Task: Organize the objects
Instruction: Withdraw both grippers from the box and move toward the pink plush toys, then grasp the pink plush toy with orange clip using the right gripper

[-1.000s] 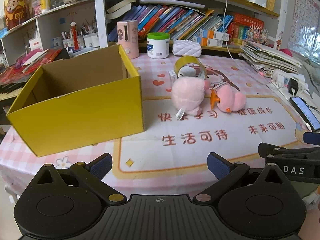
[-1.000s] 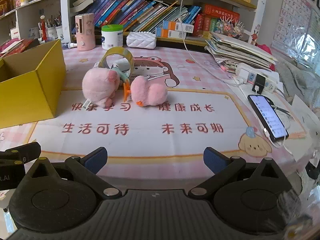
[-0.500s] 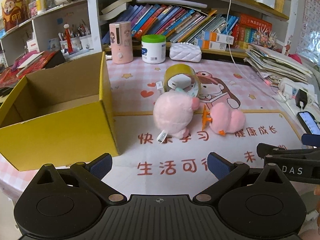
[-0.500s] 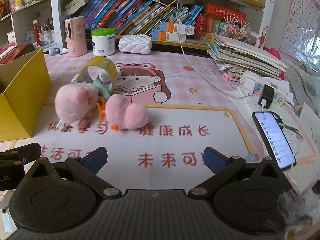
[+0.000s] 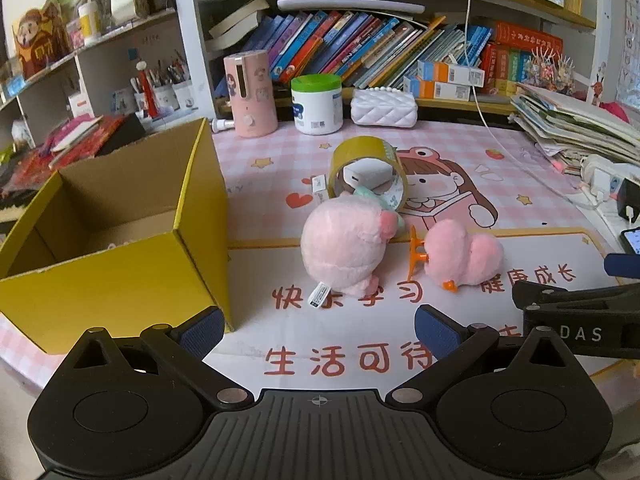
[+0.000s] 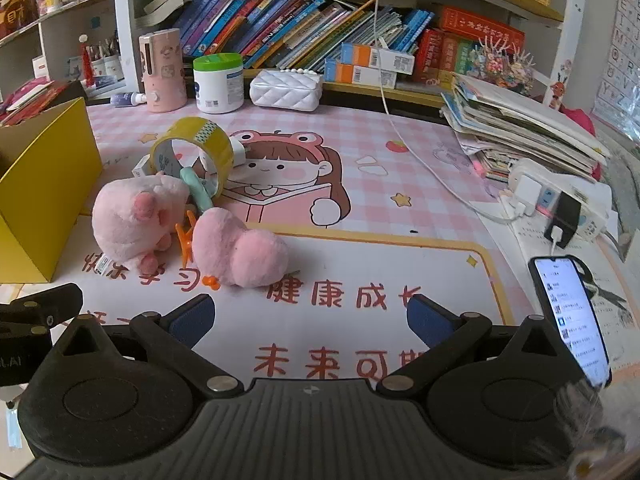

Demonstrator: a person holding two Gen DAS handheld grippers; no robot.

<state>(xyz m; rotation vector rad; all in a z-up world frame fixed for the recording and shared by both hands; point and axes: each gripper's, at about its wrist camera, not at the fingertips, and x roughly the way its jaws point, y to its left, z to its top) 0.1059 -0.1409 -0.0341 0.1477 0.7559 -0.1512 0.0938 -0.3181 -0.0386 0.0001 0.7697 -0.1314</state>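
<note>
Left gripper (image 5: 318, 326): jaws spread wide, nothing between the blue pads, low over the near edge of the desk mat (image 5: 360, 344). Right gripper (image 6: 310, 316): likewise spread and empty, over the mat's near red lettering.

Just beyond the left gripper, a round pink plush toy (image 5: 344, 246) sits on the mat, white tag trailing toward the near side. Right of it, a second pink plush (image 5: 464, 256), lying on its side. An orange hair clip (image 5: 416, 256) between the two, touching the second.

Behind the round plush: a yellow tape roll (image 5: 368, 156) standing on edge, a white charger (image 5: 366, 174) seen through its ring. Teal piece at the roll's base, unclear what.

Far left: open yellow cardboard box (image 5: 120, 280), flaps up.

Near right in the right wrist view: a phone (image 6: 570, 312), screen lit, lying flat off the mat.

Far edge: white jar with green lid (image 5: 317, 104), bookshelf behind.
</note>
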